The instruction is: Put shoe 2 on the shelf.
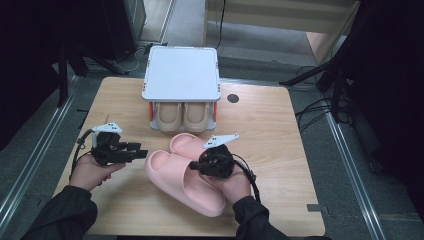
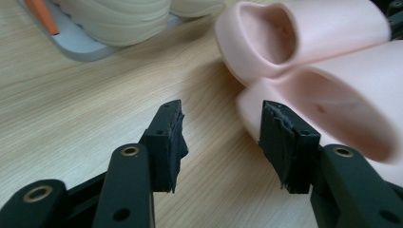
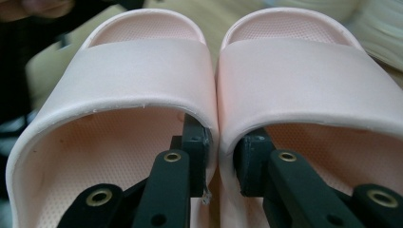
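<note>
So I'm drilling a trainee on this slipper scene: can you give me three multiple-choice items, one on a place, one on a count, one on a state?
1. Where do the beige slippers sit?
A. under the white rack's top
B. on the floor
C. in the person's lap

2. How many pink slippers are on the table?
A. one
B. two
C. four

3. How does the right hand-held gripper stand?
A. open above the table
B. pinching both pink slippers' inner walls together
C. closed on a beige slipper

Answers:
1 A, their toes show below the rack's top.
2 B, a pair lies side by side.
3 B, one jaw sits inside each slipper.
</note>
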A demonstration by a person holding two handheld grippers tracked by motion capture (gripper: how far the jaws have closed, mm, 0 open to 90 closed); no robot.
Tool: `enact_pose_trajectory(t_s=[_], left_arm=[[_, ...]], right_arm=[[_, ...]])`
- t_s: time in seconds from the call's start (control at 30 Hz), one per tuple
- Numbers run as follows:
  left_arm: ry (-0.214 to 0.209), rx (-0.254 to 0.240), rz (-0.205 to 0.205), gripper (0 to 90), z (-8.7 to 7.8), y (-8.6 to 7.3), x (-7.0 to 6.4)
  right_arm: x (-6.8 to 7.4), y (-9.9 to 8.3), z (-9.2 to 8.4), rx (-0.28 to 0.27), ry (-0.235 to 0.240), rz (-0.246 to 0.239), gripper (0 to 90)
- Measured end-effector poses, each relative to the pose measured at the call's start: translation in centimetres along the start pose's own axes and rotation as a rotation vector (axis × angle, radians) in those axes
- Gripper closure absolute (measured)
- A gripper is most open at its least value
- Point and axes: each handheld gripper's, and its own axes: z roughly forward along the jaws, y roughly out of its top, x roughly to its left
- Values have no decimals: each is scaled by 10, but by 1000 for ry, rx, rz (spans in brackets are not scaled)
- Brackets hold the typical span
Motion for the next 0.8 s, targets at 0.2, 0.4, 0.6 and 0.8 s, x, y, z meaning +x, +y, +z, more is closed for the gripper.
enact_pose_trajectory(t_s=[0.2,0.4,0.6,0.8], left_arm=[[18,-9,-18,477,-7,-4,6],[40,-11,-31,475,-13,-8,8],[56,-15,-46,475,-20,-15,11],[70,-16,-62,474,-27,-23,10]], right_arm=[[-6,14,-5,46,91,-55,775],[-12,27,-4,43,197,-68,774],[-17,47,-9,46,228,-93,774],[-15,76,-18,50,255,-132,775]])
